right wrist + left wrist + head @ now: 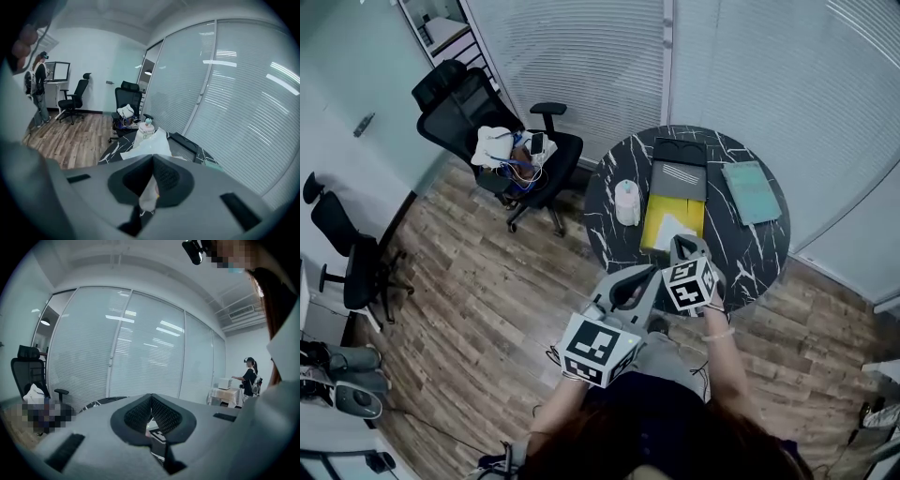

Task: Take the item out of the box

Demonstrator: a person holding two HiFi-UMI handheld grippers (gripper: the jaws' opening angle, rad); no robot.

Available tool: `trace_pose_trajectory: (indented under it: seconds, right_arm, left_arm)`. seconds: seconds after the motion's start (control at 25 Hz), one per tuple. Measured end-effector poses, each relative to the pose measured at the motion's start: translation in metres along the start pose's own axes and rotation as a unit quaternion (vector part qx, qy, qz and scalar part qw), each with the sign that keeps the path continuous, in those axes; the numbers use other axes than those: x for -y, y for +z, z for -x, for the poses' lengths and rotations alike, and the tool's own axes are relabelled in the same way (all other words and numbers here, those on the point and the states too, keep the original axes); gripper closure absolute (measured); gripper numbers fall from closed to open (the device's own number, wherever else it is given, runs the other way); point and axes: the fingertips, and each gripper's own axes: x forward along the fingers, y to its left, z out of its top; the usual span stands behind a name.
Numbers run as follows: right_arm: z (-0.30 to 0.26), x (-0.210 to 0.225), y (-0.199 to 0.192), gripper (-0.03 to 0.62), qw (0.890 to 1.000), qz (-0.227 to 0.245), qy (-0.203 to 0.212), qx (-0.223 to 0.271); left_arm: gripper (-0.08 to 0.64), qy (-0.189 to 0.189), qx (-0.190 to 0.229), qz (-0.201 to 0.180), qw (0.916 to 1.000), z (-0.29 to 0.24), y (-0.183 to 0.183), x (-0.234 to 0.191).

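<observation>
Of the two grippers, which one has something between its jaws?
The right gripper: its jaws are shut on a thin white item. The left gripper has its jaws shut too, but with nothing between them.

I read the item (pixel 149 145) as a thin, crumpled white sheet or bag, can't tell which. Its near end is pinched between the closed jaws of my right gripper (pixel 152 161), and the rest fans out forward. The box (pixel 678 183) lies flat and open on the table (pixel 759 248), with a black moulded part at the far end, a grey panel in the middle and a yellow part nearest me. From the head view the item sits over the yellow part.
</observation>
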Motion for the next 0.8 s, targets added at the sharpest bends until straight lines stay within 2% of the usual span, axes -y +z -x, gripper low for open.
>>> trace_pose_trajectory:
  seconds: [0.8]
  right_arm:
    - [0.093, -0.024, 0.023, 0.568, 0.995, -0.037, -0.061, 0.063]
  left_arm:
    - [0.534, -0.001, 0.03, 0.003, 0.9996, 0.071, 0.001, 0.028]
